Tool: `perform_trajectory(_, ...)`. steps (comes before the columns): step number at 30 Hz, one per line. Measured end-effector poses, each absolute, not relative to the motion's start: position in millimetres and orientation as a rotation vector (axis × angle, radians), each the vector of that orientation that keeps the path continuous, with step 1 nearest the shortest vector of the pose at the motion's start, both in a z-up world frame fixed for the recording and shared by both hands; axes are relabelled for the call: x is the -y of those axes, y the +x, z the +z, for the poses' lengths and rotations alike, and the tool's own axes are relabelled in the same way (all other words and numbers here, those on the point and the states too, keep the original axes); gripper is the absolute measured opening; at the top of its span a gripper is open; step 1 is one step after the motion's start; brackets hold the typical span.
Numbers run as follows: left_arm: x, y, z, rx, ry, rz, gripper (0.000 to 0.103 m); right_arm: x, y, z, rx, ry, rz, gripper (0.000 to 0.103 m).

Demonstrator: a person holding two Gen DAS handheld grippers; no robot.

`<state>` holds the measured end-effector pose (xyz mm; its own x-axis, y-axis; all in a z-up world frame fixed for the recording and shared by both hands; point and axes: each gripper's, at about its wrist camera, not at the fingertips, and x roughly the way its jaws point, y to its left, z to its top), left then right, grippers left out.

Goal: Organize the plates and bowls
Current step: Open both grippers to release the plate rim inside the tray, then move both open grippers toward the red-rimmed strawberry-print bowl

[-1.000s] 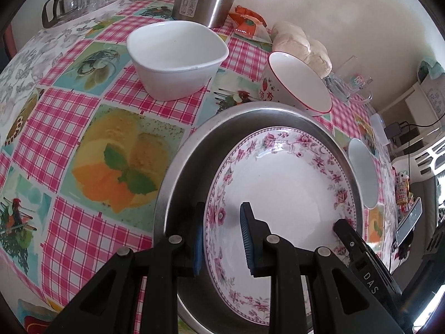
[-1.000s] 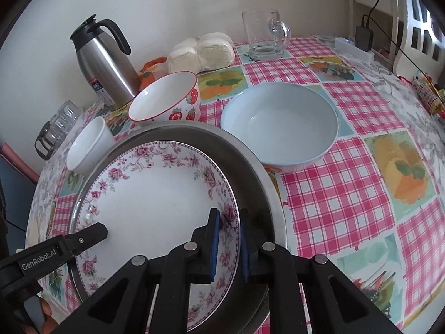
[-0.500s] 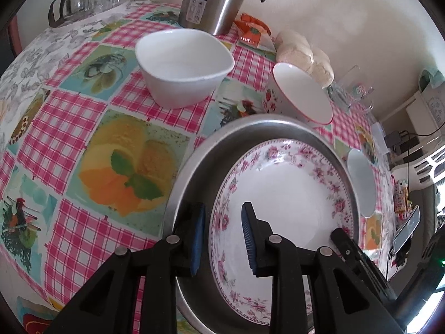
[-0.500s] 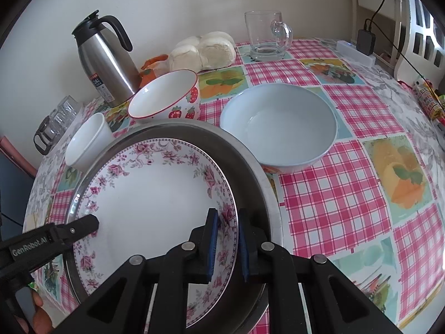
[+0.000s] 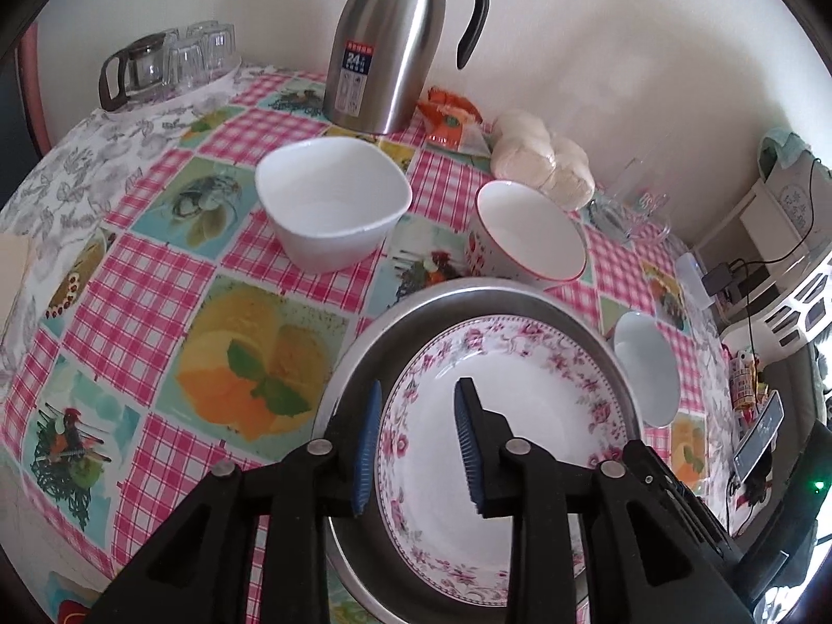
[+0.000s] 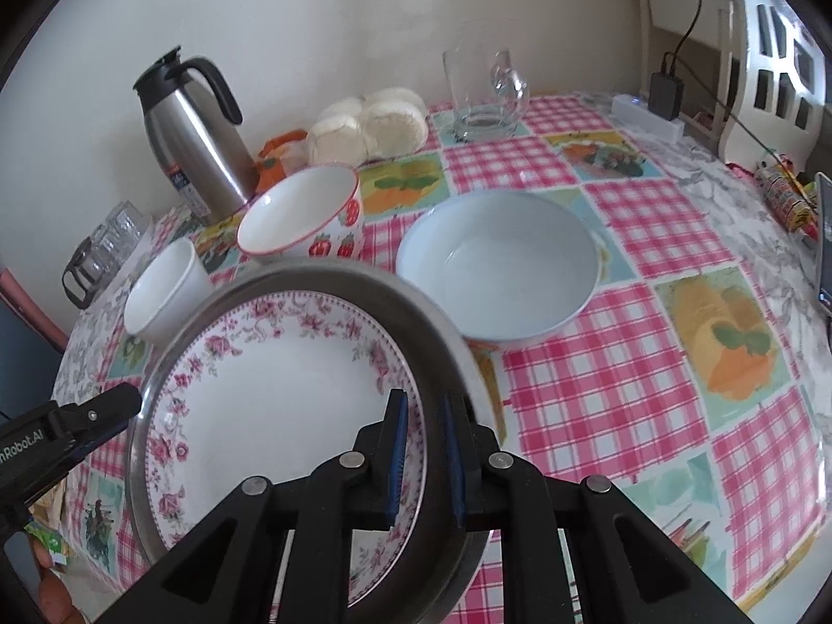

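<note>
We've got the floral plate [image 6: 270, 395] nested in the steel basin [image 6: 442, 364], so one stack is started. Still loose on the checked tablecloth [image 6: 613, 390]: white square bowl [image 5: 333, 203], strawberry bowl [image 6: 304, 218], pale blue bowl [image 6: 499, 270], all empty and upright, near the basin's far side. Likely those go in next

Our right gripper [image 6: 424, 460] is clamped on the near rims, one pad inside the plate, the other outside the basin wall. Our left gripper [image 5: 416, 442] is opening; the plate's rim sits between its jaws but the pads are clear of it

Plate: white, shallow, pink rose border, looks clean. Basin: brushed metal, wide rim
</note>
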<state>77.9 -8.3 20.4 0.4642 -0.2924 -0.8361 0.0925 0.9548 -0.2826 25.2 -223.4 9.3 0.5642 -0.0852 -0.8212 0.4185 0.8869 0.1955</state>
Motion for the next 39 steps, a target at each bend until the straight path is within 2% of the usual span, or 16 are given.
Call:
perform_trajectory(3,9,77,24,-1.049,-0.193,-0.223,0.042,225,22,17,-0.896,0.389,-0.31,0.017)
perform_trajectory(5,11,77,25,-1.049,-0.182,-0.209,0.051,223,21,20,-0.883,0.37,-0.311,0.018)
perform_trajectory(6,11,77,25,-1.05,-0.175,-0.201,0.058,221,22,21,-0.884,0.356,-0.312,0.027)
perform_trajectory(7,11,77,25,-1.051,-0.167,-0.19,0.061,219,22,21,-0.885,0.344,-0.312,0.044)
perform_trajectory(9,11,77,23,-1.055,-0.156,-0.164,0.062,217,22,22,-0.88,0.326,-0.312,0.057)
perform_trajectory(12,6,78,19,-1.078,-0.149,-0.109,0.066,216,23,21,-0.888,0.309,-0.312,0.06)
perform_trajectory(15,1,79,16,-1.086,-0.145,-0.062,0.08,216,23,19,-0.899,0.293,-0.323,0.069)
perform_trajectory(21,0,78,17,-1.06,-0.102,-0.011,0.086,220,23,17,-0.905,0.282,-0.337,0.09)
perform_trajectory(25,2,78,15,-1.062,-0.085,-0.001,0.087,221,23,17,-0.902,0.275,-0.339,0.103)
perform_trajectory(28,4,78,13,-1.069,-0.068,0.007,0.096,221,22,18,-0.896,0.268,-0.349,0.103)
perform_trajectory(39,9,78,13,-1.071,-0.052,-0.006,0.096,223,22,17,-0.902,0.273,-0.341,0.103)
